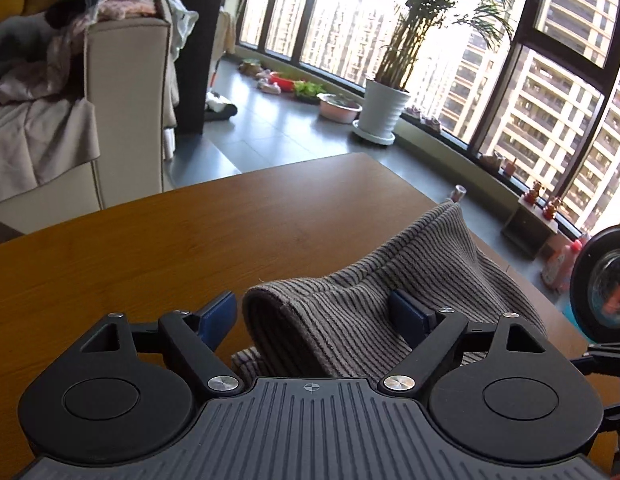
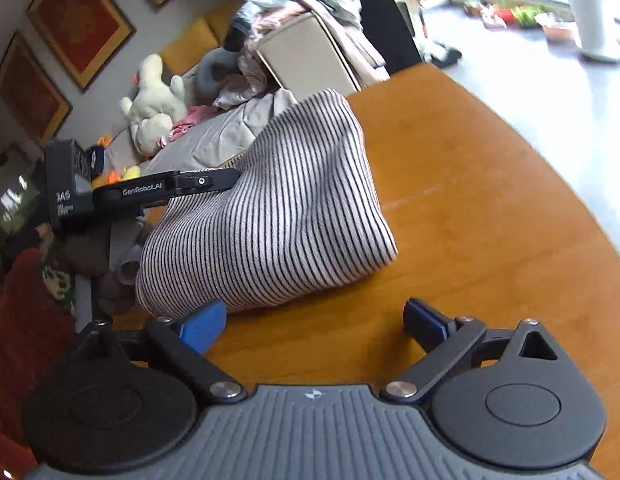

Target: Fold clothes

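Cloth, a striped garment (image 1: 349,300), sits bunched on the wooden bench (image 1: 150,240), filling the lower centre of the left view. The left gripper (image 1: 313,316) has its fingers spread wide around a raised fold. The right gripper (image 2: 313,320) also stands apart, empty, just below the garment.

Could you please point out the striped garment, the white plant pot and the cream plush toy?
striped garment (image 2: 270,216): right wrist view, middle of the raised cloth.
white plant pot (image 1: 383,110): left wrist view, ribbed side wall.
cream plush toy (image 2: 154,100): right wrist view, its body.
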Tool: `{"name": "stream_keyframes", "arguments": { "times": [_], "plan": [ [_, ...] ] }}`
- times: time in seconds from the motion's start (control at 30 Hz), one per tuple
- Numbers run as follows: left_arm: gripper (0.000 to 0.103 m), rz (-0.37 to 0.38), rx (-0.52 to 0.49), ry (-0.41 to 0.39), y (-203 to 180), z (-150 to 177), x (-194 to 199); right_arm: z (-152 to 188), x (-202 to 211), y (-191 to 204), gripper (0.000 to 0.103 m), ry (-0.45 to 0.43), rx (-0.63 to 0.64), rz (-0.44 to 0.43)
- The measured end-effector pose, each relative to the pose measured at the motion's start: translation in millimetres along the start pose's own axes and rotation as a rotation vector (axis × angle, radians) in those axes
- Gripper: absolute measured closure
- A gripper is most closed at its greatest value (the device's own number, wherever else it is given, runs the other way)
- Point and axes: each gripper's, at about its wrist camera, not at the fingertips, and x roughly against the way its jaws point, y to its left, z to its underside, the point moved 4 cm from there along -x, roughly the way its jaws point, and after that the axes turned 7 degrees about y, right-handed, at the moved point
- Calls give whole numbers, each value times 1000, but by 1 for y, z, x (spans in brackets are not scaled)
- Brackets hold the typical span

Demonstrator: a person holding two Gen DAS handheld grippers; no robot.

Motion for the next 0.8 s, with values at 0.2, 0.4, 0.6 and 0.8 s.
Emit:
{"name": "stream_keyframes", "arguments": {
  "times": [0.2,0.4,0.6,0.8],
  "plan": [
    [15,75,110,19,9,13,0,-18,-35,7,38,19,-53,-113],
    [20,68,140,30,3,31,19,-48,-46,-1,38,4,1,-60],
    [22,97,175,32,-20,48,30,-63,-42,1,26,-49,136,67],
    [23,126,159,33,-35,50,41,-65,-36,-2,18,-82,191,138]
  ]
}}
